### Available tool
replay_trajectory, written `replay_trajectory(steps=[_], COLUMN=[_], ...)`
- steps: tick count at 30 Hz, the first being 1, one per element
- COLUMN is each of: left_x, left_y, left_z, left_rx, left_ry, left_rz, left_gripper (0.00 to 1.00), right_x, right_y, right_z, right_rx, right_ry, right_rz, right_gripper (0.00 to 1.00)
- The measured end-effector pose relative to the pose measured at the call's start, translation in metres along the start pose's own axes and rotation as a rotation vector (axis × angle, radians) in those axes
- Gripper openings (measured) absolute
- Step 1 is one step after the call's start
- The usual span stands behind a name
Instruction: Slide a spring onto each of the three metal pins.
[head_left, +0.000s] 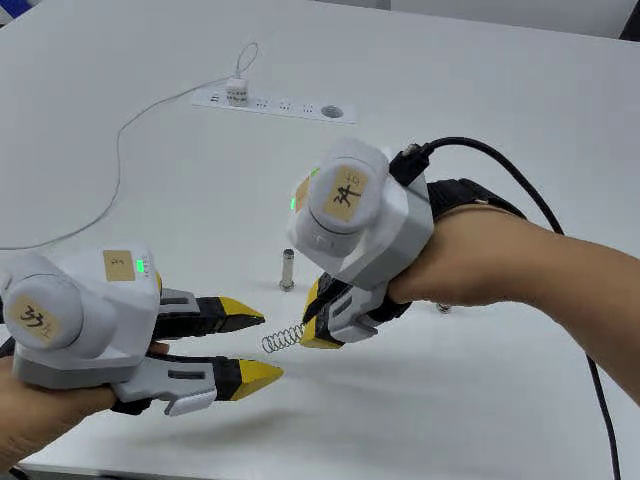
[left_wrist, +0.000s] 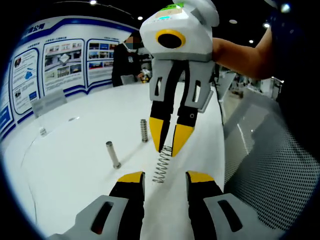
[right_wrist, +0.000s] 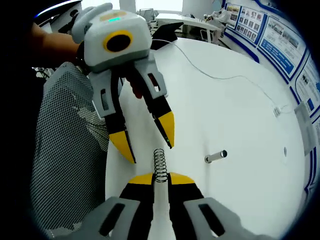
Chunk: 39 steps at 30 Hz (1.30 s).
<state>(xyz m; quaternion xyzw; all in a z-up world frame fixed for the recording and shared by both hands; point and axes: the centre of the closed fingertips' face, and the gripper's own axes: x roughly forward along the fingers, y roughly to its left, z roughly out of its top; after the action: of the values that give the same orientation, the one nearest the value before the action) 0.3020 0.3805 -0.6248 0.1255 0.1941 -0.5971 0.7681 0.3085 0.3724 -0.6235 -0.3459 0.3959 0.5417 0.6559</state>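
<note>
Spring: a thin coil of bare wire (head_left: 283, 338) is hanging nearly level just over the table, low and left of centre in the head view, with one end clamped and the other end free.
Right hand-held gripper (head_left: 318, 335): its yellow-tipped jaws are pressing together on one end of the spring, and the free end is pointing toward the other tool.
Left hand-held gripper (head_left: 250, 342): it is sitting at the lower left of the head view with its jaws standing spread and nothing between them. Its tips are near the spring's free end but apart from it.
Pin: a short metal pin (head_left: 287, 270) is standing upright on the table, bare, just above the spring in the head view.
Table: the white table (head_left: 480, 100) is carrying a white power strip (head_left: 275, 103) at the upper centre, with a thin cable (head_left: 120, 150) trailing off to the left edge.
Room: blue-and-white display boards (left_wrist: 60, 65) are lining the upper left of the left gripper view, and grey mesh (left_wrist: 270, 165) is showing at its right.
Left gripper view adds: a second pin (left_wrist: 144, 130) is standing beyond the first. Its shaft is looking ribbed, and I cannot tell whether a spring is sitting on it.
Right gripper view adds: the spring is rising straight up from between this tool's own closed tips, the other tool's spread jaws are reaching in from the upper left, and the bare pin is showing right of centre.
</note>
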Motion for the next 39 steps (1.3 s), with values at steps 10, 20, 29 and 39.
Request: replay_trajectory(steps=[10, 20, 29, 39], left_x=[0.001, 0.000, 0.003, 0.003], left_y=[-0.003, -0.003, -0.004, -0.004], left_z=[0.002, 0.004, 0.006, 0.013], left_rx=[0.054, 0.081, 0.091, 0.077], left_ry=[0.000, -0.012, -0.013, -0.044], left_rz=[-0.010, -0.011, -0.020, -0.018], left_gripper=[0.23, 0.13, 0.12, 0.11], right_x=[-0.009, -0.014, -0.019, -0.016], right_y=[0.012, 0.015, 0.017, 0.018], right_z=[0.015, 0.021, 0.036, 0.040], right_rx=[-0.051, -0.071, -0.079, -0.096], right_ry=[0.000, -0.004, -0.053, -0.072], right_rz=[0.006, 0.000, -0.007, 0.006], right_gripper=[0.11, 0.11, 0.11, 0.15])
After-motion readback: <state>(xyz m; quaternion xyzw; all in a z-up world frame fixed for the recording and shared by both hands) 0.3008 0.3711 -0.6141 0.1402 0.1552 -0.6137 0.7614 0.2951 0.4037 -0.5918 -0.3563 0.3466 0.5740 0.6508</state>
